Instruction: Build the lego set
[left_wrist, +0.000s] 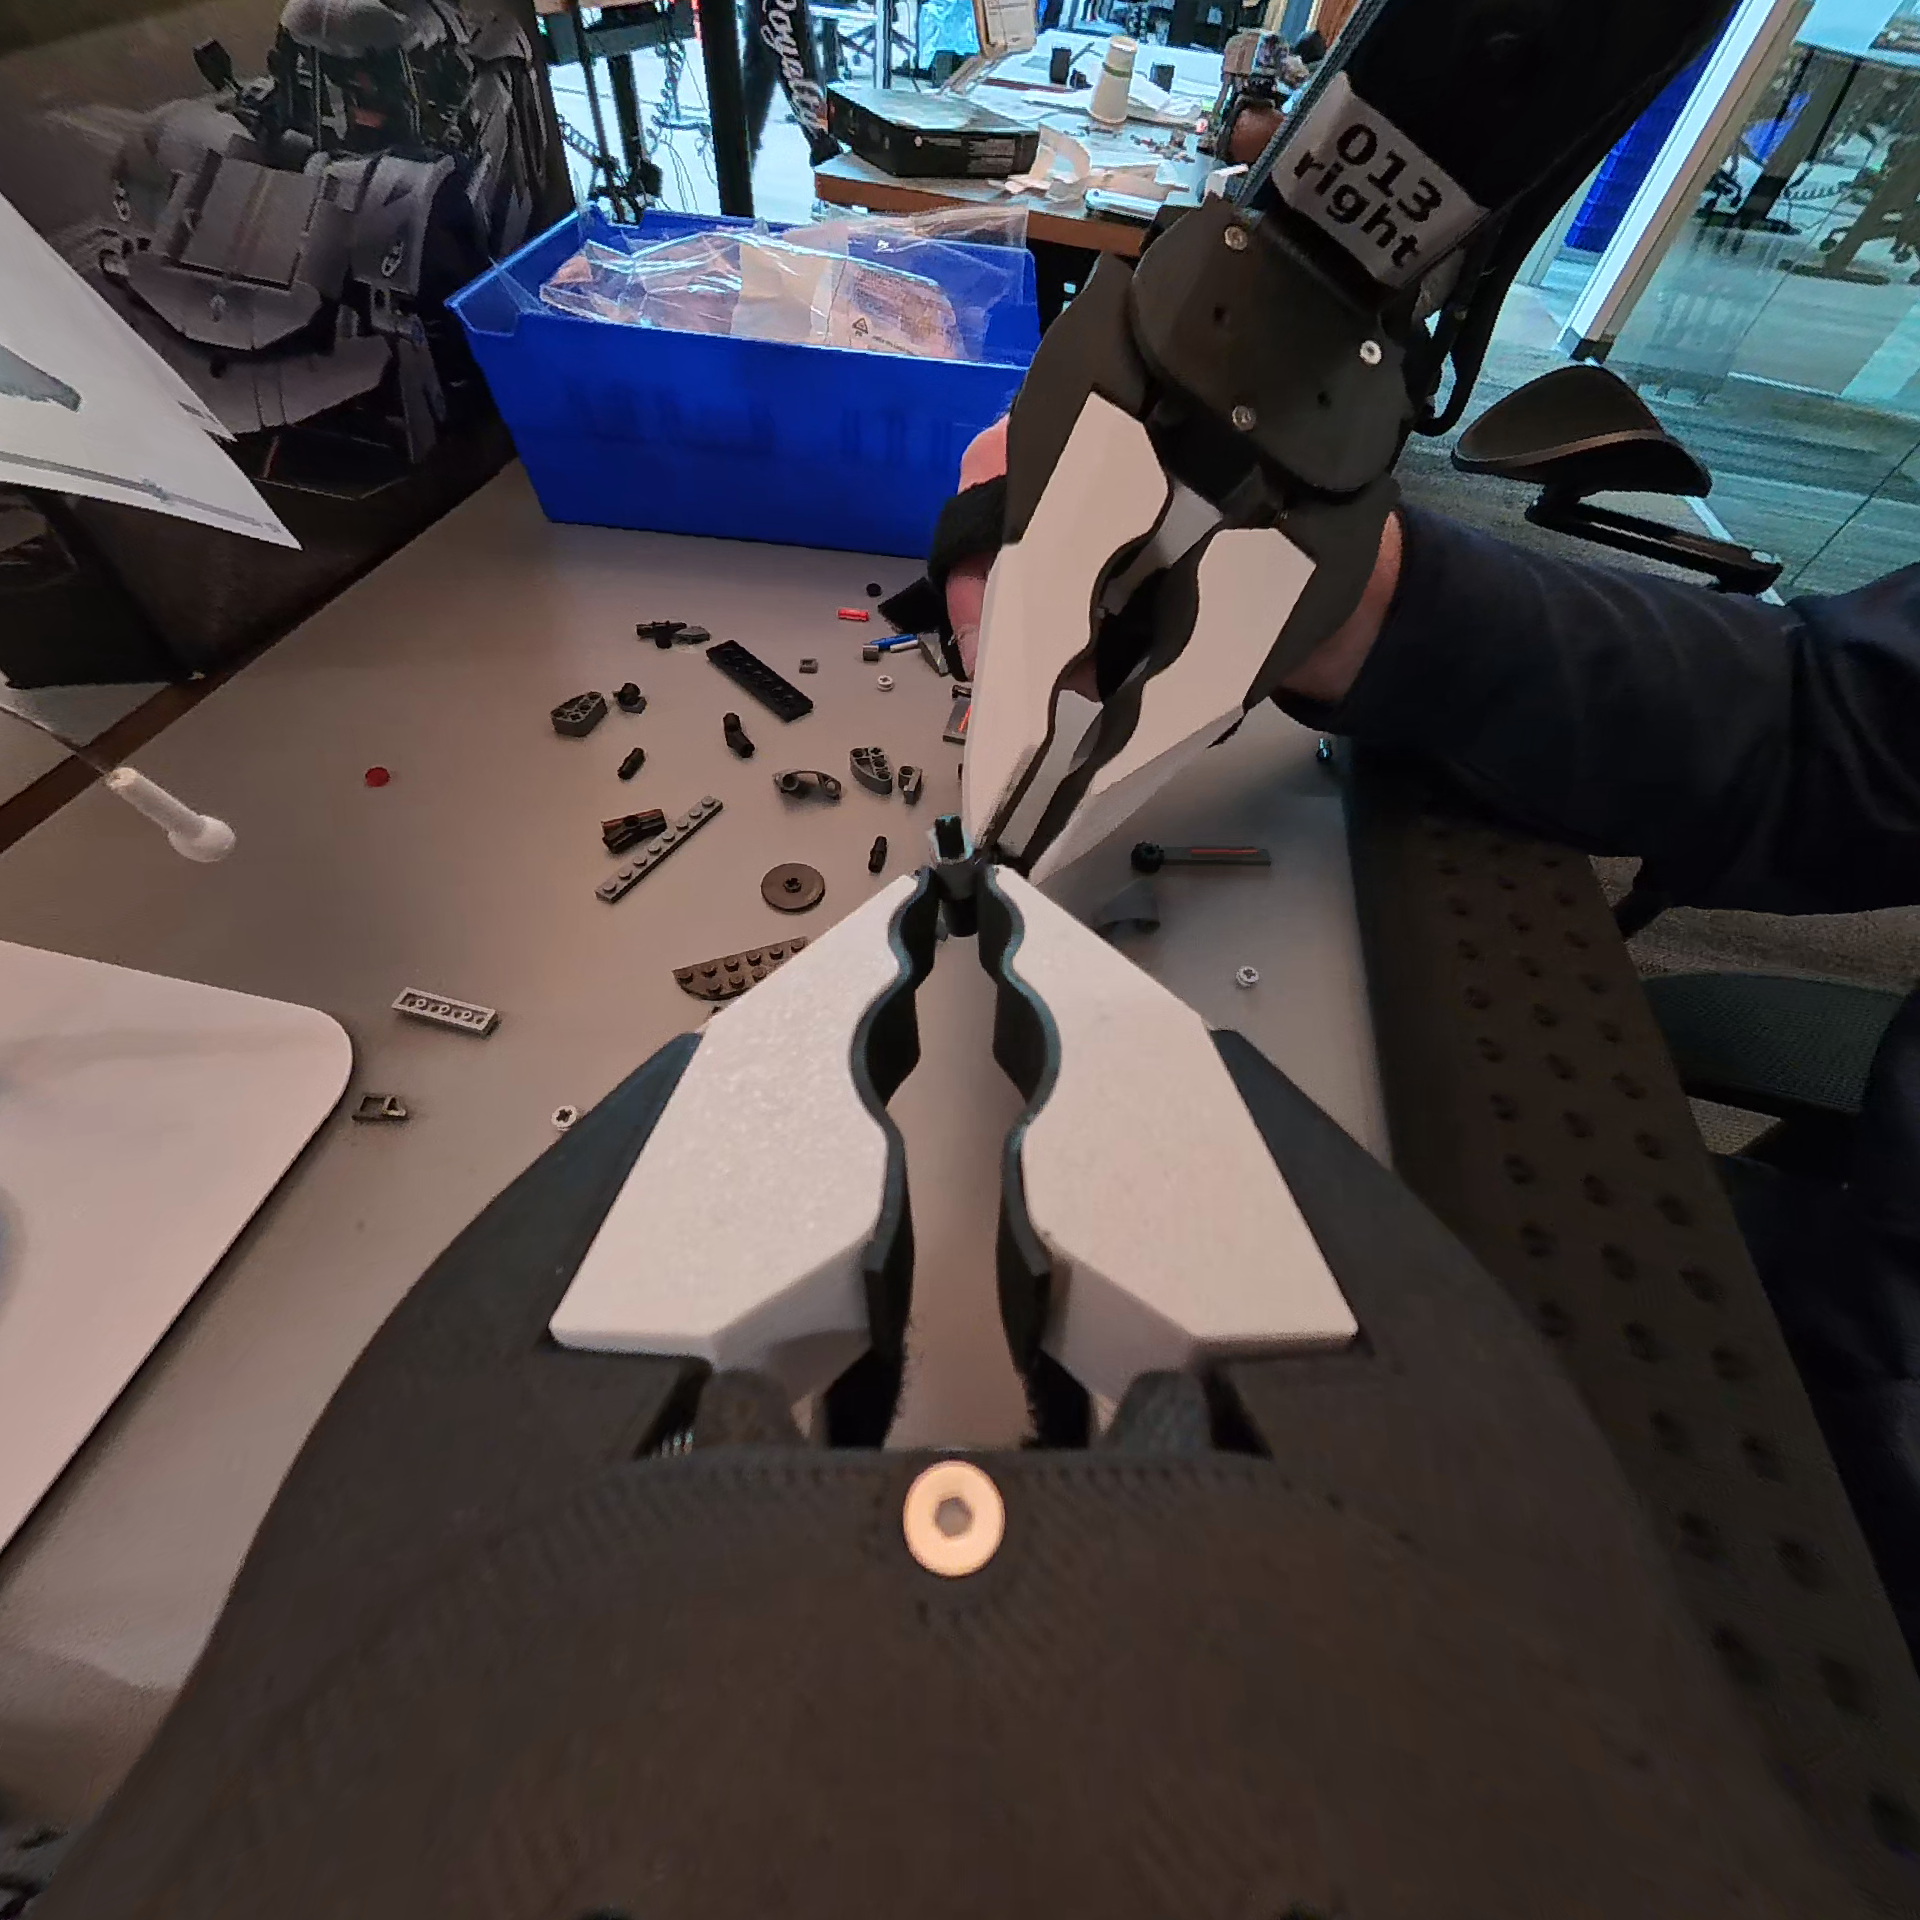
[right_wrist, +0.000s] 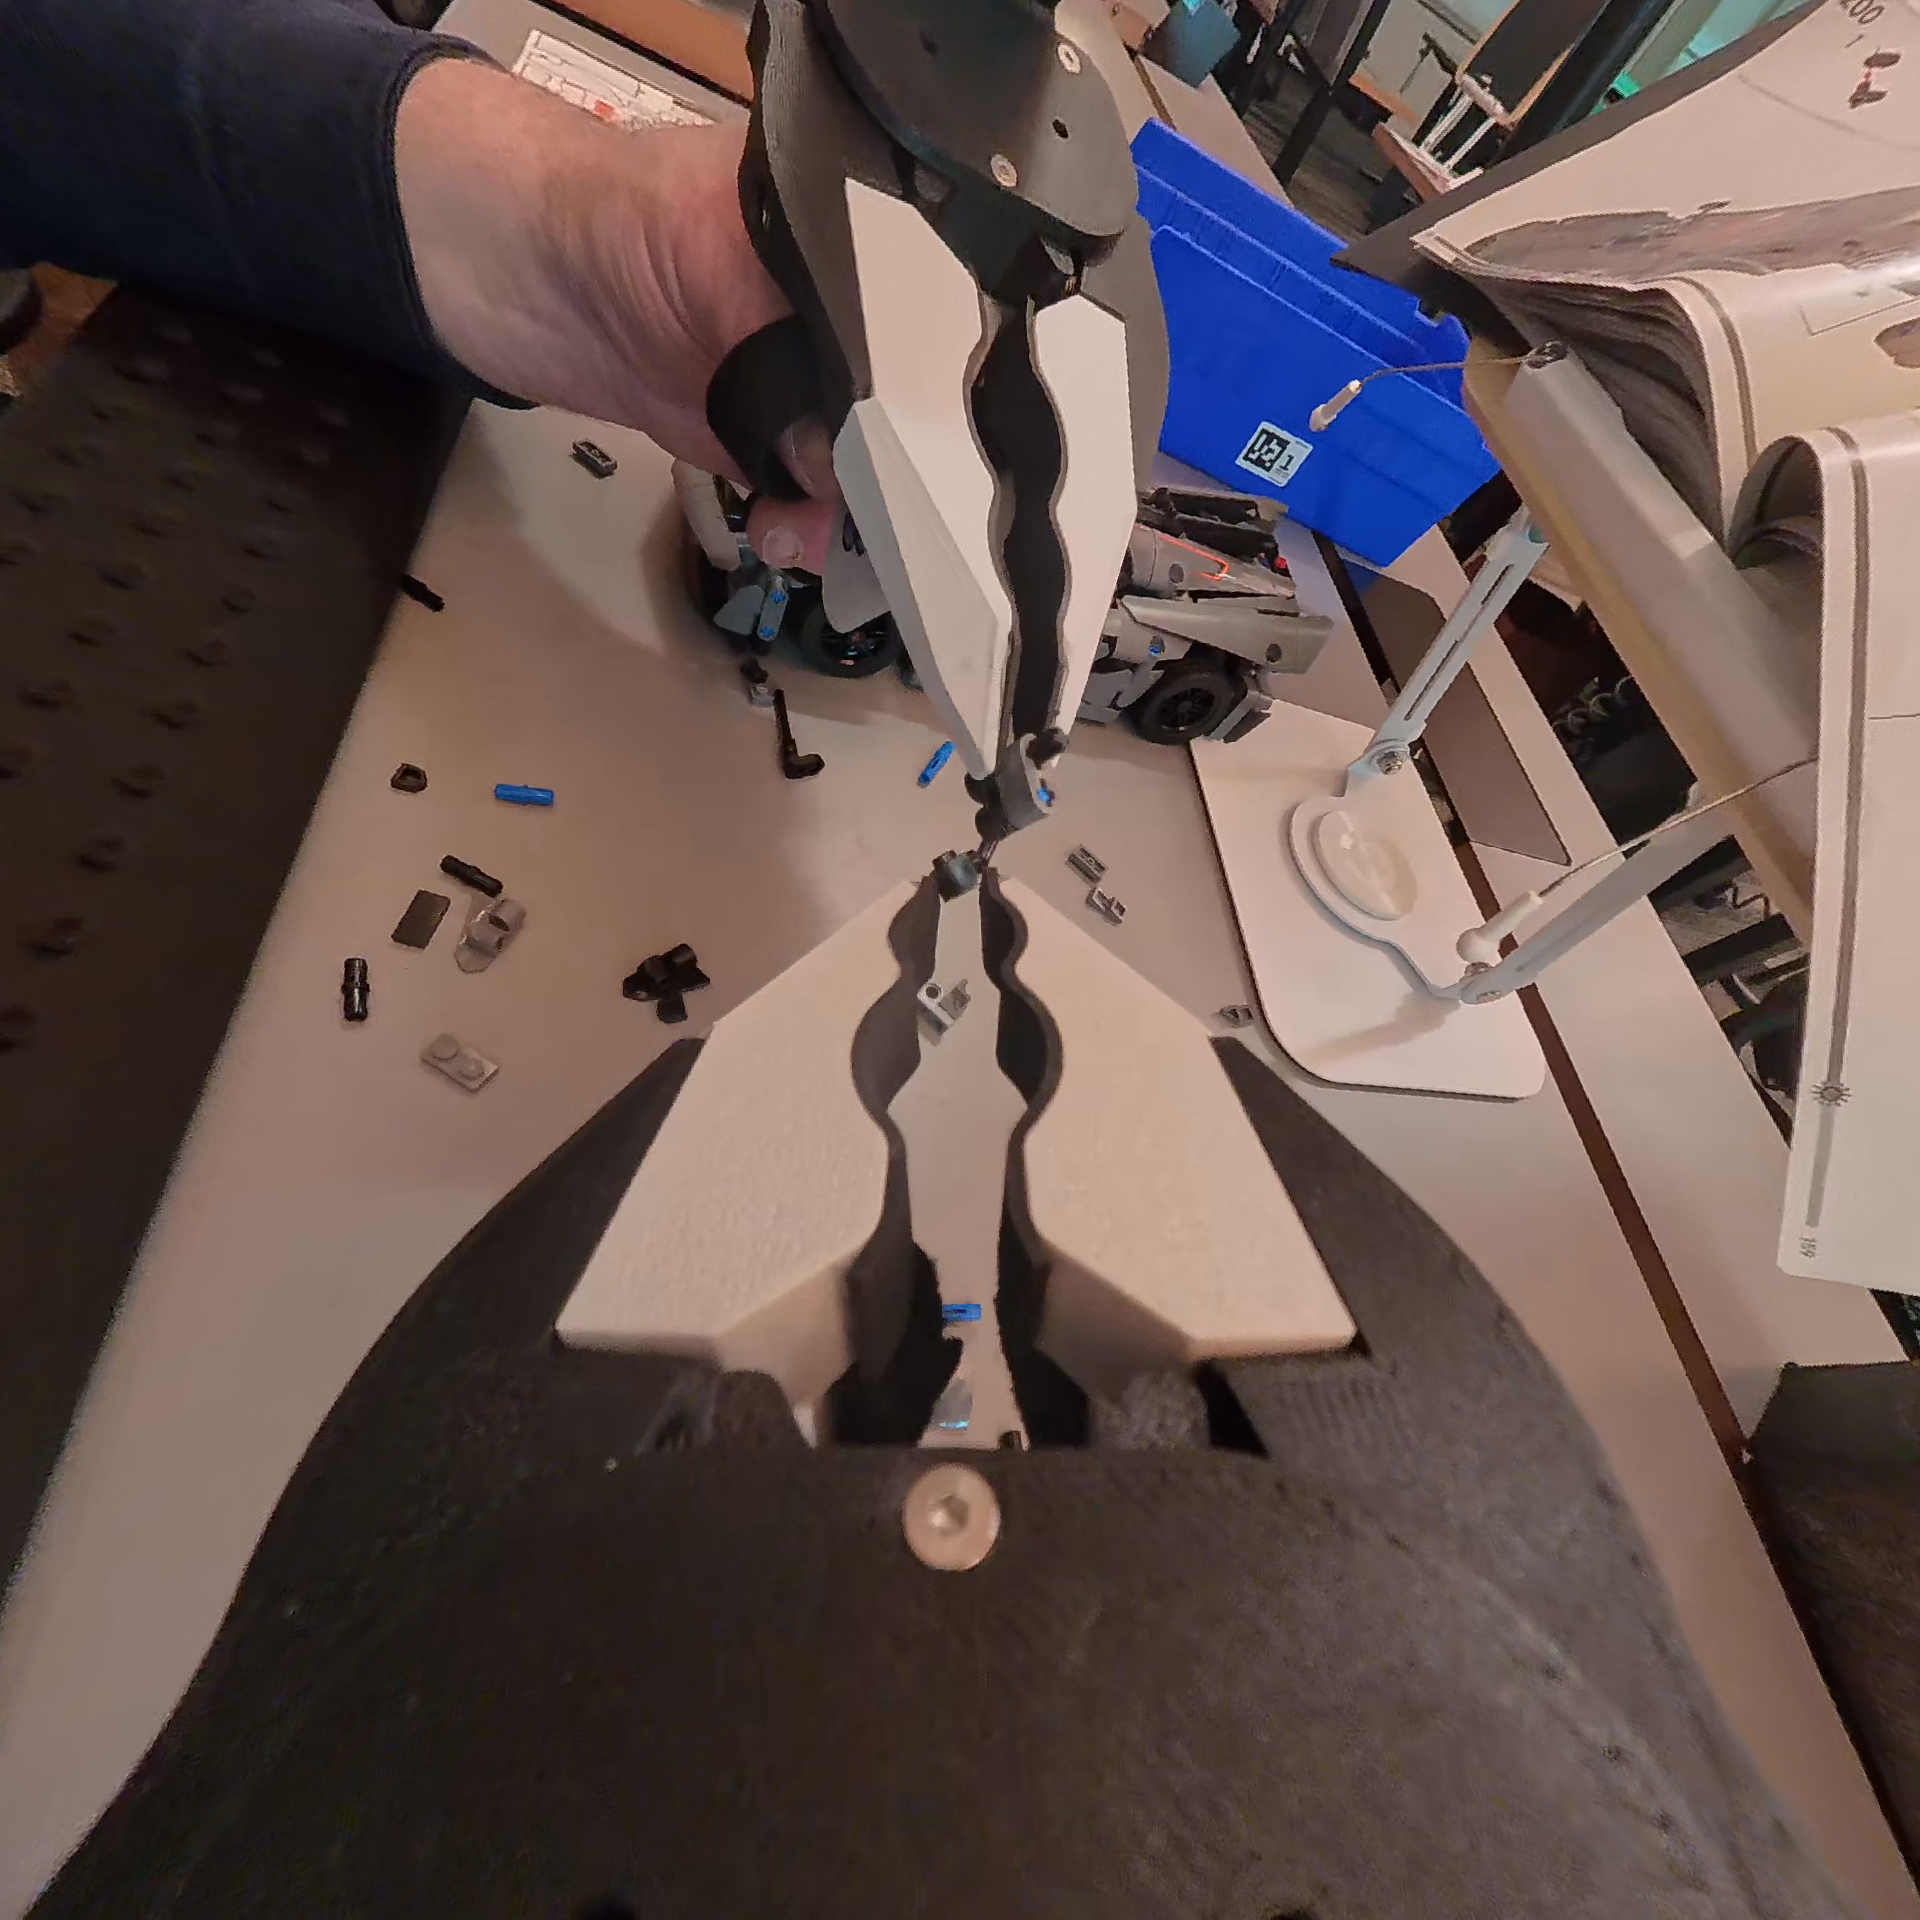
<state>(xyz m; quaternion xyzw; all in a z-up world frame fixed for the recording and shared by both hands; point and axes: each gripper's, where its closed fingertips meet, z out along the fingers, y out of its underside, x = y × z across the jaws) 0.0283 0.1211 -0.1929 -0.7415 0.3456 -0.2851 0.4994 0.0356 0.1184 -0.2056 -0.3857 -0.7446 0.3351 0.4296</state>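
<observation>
Frame centre: left gripper clamped on small dark connector piece; right gripper pinching black pin, tip-to-tip above table w/ loose parts. Risk: misaligned push pops pin free.

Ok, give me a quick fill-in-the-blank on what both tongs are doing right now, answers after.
1. The left tongs pinch a small ____ connector piece at their tips.
2. The right tongs grip a small black ____.
3. Behind the loose parts stands a ____ bin holding plastic bags.
4. A partly built grey ____ sits on the table.

Missing words: dark grey; pin; blue; car
</observation>
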